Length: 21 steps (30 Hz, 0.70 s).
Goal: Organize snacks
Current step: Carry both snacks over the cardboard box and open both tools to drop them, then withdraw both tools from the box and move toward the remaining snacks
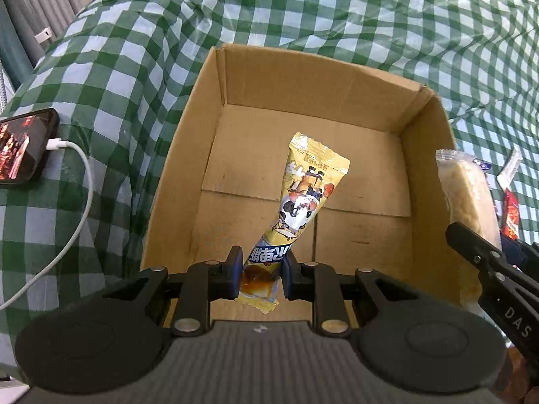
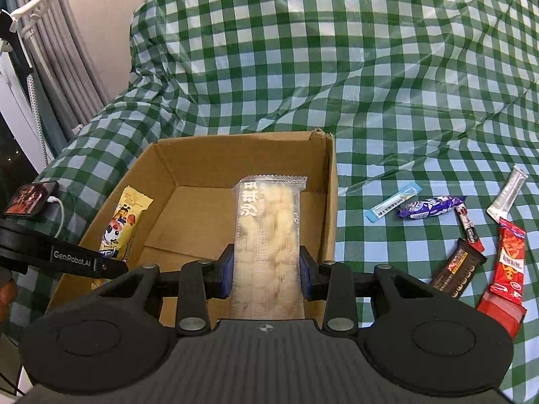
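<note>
Left hand-held gripper (image 1: 259,277) pinches yellow snack tube (image 1: 303,202) & right hand-held gripper (image 2: 266,269) pinches clear sachima pack (image 2: 267,235), both over cardboard box (image 2: 328,208), long axes pointing ahead. Risk: released high, packs may tip over box wall; more snacks wait right.

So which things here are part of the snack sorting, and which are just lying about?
Job:
cardboard box
yellow snack, in left gripper
clear pastry pack, in right gripper
loose packets right of box: blue stick, purple candy, dark bar, red pouch

Bystanders:
phone
charging cable
checked cloth
</note>
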{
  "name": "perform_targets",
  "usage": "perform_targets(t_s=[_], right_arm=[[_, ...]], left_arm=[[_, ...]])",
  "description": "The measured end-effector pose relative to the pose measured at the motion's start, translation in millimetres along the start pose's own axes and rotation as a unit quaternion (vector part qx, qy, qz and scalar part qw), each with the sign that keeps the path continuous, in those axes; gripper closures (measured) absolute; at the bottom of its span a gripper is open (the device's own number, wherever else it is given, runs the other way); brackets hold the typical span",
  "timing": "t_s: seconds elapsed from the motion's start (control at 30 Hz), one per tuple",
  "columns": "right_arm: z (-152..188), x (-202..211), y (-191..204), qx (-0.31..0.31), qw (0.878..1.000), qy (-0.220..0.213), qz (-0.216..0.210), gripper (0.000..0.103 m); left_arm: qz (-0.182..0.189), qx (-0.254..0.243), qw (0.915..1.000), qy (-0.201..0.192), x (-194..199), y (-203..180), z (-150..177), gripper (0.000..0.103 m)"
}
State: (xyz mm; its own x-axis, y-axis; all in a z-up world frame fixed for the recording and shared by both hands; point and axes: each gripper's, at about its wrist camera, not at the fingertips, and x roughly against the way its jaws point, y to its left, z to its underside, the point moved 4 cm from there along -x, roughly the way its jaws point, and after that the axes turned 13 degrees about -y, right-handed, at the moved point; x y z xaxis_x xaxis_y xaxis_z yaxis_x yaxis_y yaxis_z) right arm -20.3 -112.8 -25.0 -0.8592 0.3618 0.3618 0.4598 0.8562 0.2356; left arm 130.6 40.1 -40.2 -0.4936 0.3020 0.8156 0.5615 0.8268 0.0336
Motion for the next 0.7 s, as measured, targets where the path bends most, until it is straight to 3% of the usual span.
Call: perform_targets(t_s=[0.5,0.53,0.57,0.6,0.7], right_arm=[[2.4,-28.8,-1.6,0.002,1.0,0.02,-0.002,0.065],[2.9,-29.2,-2.4,0.001,1.0,0.021,-0.004,0.064],[2.6,-29.8,-2.1,-0.001,1.0,0.022,-0.008,0.063],[2.3,-29.5,-2.4,-0.005,1.0,0.021,-0.009,0.056],[2.0,-26.5,-0.8,-0.018,1.0,0.02,-0.006,0.027]], left_arm=[[-0.02,-0.007,0.9998,0.005,-27.8,6.5,-6.9,0.075],[-0.023,-0.011,0.9997,0.002,-27.5,6.9,-7.7,0.056],[-0.028,-0.016,0.9995,0.001,-26.5,7.1,-8.4,0.019],[-0.035,-0.017,0.9992,-0.002,-25.2,7.8,-9.4,0.004],[-0.038,-0.016,0.9989,-0.02,-13.9,8.7,-9.1,0.0]])
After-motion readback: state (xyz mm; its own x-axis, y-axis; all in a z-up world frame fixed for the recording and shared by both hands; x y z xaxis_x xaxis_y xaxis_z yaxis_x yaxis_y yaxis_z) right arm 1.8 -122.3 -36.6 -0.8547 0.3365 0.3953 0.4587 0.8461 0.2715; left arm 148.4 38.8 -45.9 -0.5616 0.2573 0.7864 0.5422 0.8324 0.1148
